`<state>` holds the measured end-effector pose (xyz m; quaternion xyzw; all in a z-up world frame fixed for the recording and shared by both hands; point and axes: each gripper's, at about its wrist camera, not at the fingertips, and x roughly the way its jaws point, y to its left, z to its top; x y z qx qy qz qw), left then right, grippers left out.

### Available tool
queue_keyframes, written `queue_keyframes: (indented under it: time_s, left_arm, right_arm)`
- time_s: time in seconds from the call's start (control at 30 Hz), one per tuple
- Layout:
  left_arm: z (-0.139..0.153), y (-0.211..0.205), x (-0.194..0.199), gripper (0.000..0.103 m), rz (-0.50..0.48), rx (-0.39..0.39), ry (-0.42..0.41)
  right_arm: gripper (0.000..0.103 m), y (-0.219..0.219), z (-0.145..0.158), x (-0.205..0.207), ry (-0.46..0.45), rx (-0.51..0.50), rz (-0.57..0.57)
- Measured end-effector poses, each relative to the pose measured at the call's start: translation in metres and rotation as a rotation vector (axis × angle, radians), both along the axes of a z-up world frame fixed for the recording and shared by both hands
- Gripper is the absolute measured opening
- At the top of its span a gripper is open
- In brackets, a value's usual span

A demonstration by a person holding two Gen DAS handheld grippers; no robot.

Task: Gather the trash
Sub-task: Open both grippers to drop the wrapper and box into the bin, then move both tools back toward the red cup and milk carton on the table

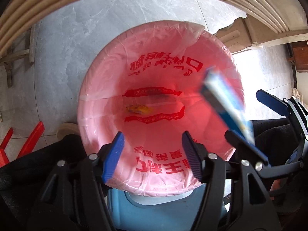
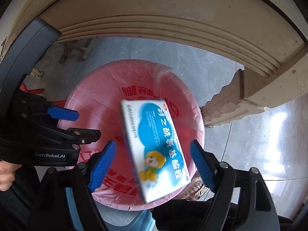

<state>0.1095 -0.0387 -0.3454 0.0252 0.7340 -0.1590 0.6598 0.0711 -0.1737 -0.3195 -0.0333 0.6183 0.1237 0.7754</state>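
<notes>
– Jaws on the right gripper [image 2: 153,165]: gripping or not?
– Spread wide. The medicine box [image 2: 154,150] sits tilted and blurred between the blue pads, touching neither.
– And where is it over?
– Above the mouth of the bin [image 2: 92,100] with the pink bag liner [image 1: 107,73].
– The left gripper [image 1: 152,154]?
– Also parted and empty, over the same bin. A yellow scrap [image 1: 138,109] lies at the bottom.

Grey marble-look floor tiles [image 1: 63,44]; cream ribbed furniture edge [image 2: 173,25] overhead; bright glare at right.
</notes>
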Motion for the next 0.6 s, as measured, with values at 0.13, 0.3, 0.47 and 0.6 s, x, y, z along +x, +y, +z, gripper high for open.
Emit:
queue_keyframes:
  time_s: [0.13,0.3,0.47,0.6]
  left_arm:
    - [-0.001,-0.001,0.0,0.068,-0.006,0.03,-0.014]
    - [0.002,-0.001,0.0,0.07,-0.008,0.041,-0.022]
    - [0.004,0.002,0.0,0.07,-0.001,0.049,-0.032]
    - [0.01,0.005,-0.002,0.07,0.005,0.07,-0.052]
  right_arm:
    - [0.081,0.005,-0.002,-0.002,0.007,-0.007,0.017]
    - [0.081,0.006,-0.003,-0.002,0.01,-0.001,0.023]
    - [0.081,0.006,0.002,-0.003,0.004,-0.001,0.024]
    - [0.081,0.004,0.005,-0.004,-0.003,-0.003,0.011]
